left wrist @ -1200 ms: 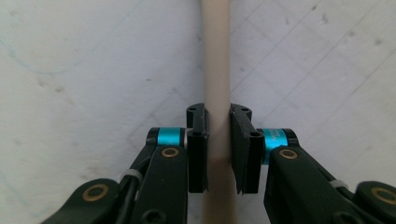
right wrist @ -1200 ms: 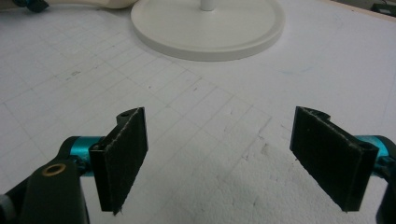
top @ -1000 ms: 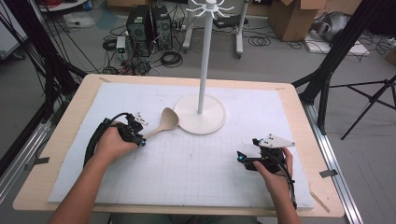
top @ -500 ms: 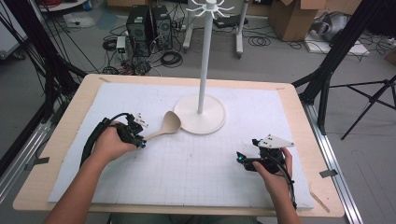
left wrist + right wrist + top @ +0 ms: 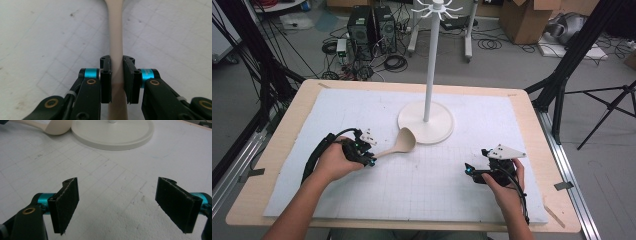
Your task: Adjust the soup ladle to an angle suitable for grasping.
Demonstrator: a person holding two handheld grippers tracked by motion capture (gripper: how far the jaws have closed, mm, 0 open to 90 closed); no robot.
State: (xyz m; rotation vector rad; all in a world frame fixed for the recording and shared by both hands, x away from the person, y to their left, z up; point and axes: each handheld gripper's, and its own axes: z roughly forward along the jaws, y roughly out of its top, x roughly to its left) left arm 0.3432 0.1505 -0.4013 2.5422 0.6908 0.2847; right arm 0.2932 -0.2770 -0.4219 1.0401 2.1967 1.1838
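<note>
Spoon: beige spoon (image 5: 398, 145) lies on the white mat (image 5: 337, 115), left of centre, bowl towards the stand and right beside its base; whether the two touch cannot be told.
Spoon handle: runs back and left from the bowl into the left gripper; in the left gripper view the handle (image 5: 115, 37) passes straight up between the jaws.
Left gripper: left gripper (image 5: 364, 154) is clamped on the handle, both pads pressed flat against its sides, near the handle's end; the person's left hand (image 5: 332, 161) wraps the body behind it.
Stand: white stand (image 5: 428, 75) rises from a round base (image 5: 437, 127) at mid-table, with a ring of hooks (image 5: 437, 7) at the top; nothing hangs on them.
Right gripper: right gripper (image 5: 472, 172) rests low over the mat at the right, well apart from the spoon, jaws spread wide with nothing between them; its own view looks past the pads (image 5: 66, 200) to the base and the spoon bowl (image 5: 56, 127) beyond.
Done so far: the grasp looks secure, so the pick-up step seems made.
Left to do: spoon seems not yet lifted off the mat; raising it and, judging by the bare hooks, hanging it on the stand remain.
Progress: early, by my reading.
</note>
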